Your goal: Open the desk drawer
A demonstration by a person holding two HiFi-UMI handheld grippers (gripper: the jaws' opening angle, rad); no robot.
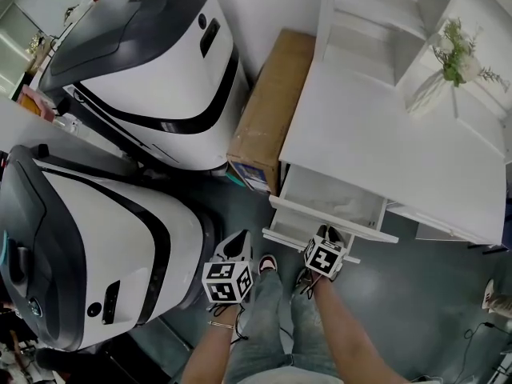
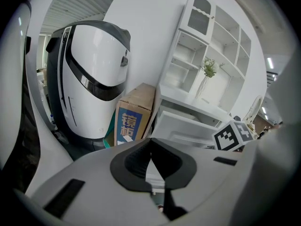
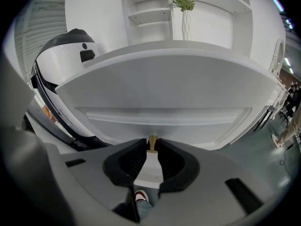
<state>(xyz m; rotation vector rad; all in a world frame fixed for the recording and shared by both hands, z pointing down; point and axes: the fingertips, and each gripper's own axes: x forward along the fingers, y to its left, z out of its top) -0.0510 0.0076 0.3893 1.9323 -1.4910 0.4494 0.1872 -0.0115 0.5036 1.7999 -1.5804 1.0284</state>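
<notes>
So the right tool (image 3: 152, 147) has both pads clamped on the little brass knob (image 3: 152, 141) in the middle of the drawer (image 3: 160, 112) front, and in its own view that white front panel fills nearly everything ahead of it. From the head view the drawer sticks out of the left end of the white surface (image 1: 376, 142), right above the person's knees, and you can look down into its pale inside; whether anything's lying in there is hard to tell. The left tool (image 2: 150, 140) isn't on anything: its tips are together with nothing between them, and it hangs off to the left of the drawer, clear of it, over the grey floor (image 1: 432, 294). A red and white shoe (image 1: 268, 262) shows between the two tools. Further out, a cardboard box (image 1: 264, 110) with a blue label stands on edge, squeezed between the left side of the surface and a big white and grey machine (image 1: 152, 62). A second machine of the same kind (image 1: 88, 254) sits nearer, on the left tool's side. At the back of the surface are white shelves (image 1: 376, 14) and a clear vase (image 1: 456, 58) with green stems in it.
</notes>
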